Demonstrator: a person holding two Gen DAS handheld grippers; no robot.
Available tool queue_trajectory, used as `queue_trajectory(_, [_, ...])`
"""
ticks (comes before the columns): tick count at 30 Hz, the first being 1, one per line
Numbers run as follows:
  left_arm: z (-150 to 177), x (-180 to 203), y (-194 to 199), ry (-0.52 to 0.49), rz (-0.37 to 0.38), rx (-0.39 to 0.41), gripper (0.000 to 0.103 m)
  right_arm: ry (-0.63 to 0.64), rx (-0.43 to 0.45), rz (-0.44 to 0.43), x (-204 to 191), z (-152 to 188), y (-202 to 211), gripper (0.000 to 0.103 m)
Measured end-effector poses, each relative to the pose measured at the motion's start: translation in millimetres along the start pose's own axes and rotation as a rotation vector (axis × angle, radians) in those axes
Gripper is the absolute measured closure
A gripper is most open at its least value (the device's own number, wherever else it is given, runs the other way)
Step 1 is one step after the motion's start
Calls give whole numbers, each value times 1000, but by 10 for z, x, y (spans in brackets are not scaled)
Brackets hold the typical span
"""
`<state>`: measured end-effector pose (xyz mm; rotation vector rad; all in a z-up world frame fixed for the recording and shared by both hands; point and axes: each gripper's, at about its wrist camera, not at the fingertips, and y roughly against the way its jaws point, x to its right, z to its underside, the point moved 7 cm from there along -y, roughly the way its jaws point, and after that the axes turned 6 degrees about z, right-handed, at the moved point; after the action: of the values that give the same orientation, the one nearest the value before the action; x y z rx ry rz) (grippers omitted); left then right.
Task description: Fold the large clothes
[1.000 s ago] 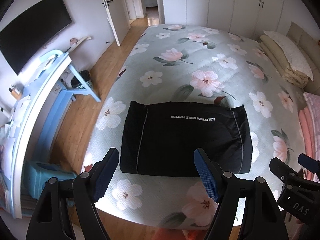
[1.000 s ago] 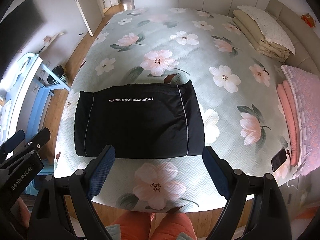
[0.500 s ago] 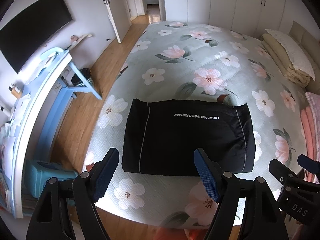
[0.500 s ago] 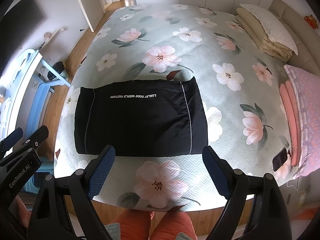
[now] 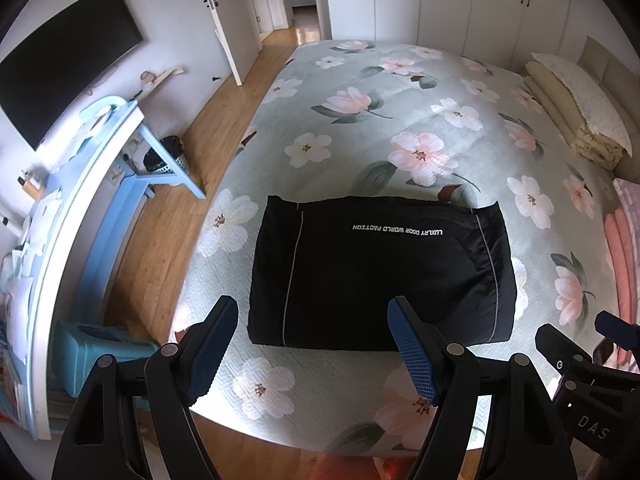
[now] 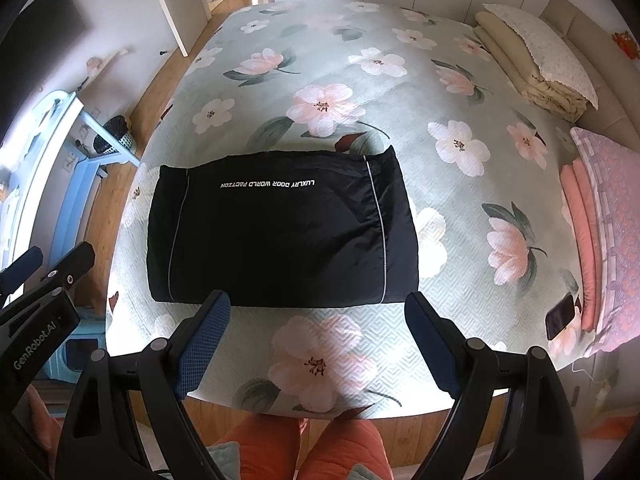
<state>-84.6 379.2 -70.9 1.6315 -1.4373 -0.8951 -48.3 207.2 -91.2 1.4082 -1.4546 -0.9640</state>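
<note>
Black clothes (image 5: 380,272) lie flat on the bed (image 5: 400,120), near the edge closest to the person. The bed is the big thing here, so every place below is told from it.

Off the left side of the bed, across a strip of wood floor, stands a blue desk (image 5: 100,152) with papers on it. A small bin (image 5: 168,156) sits on the floor between that desk and the bed.

The left claw (image 5: 312,344) hangs above the near edge of the bed, over the left half of the clothes. It is wide and has nothing in it. It does not touch the cloth.

The clothes are already a neat block with straight sides, and white words (image 5: 398,230) show upside down near the far edge. The bed is soft and wide, so I think it is used because there is lots of room for big clothes.

The right claw (image 6: 316,340) hangs above the near edge of the bed too, over the right half of the clothes. It is also wide and holds nothing. I think both claws are pulled back because the folding looks done or nearly done.

On the right part of the bed lie a dark phone (image 6: 562,316) and pink blankets (image 6: 580,232), well apart from the clothes, so they are not in the way. The person's orange trouser legs (image 6: 308,448) show at the foot of the bed.
</note>
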Motion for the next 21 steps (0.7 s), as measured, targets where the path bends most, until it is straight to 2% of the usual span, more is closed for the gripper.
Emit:
queue_trajectory(4, [31, -60, -18, -6, -20, -6, 25, 3, -6, -3, -32, 28, -7, 13])
queue_trajectory(21, [50, -170, -127, -34, -20, -29, 25, -13, -37, -13, -212, 115, -101, 13])
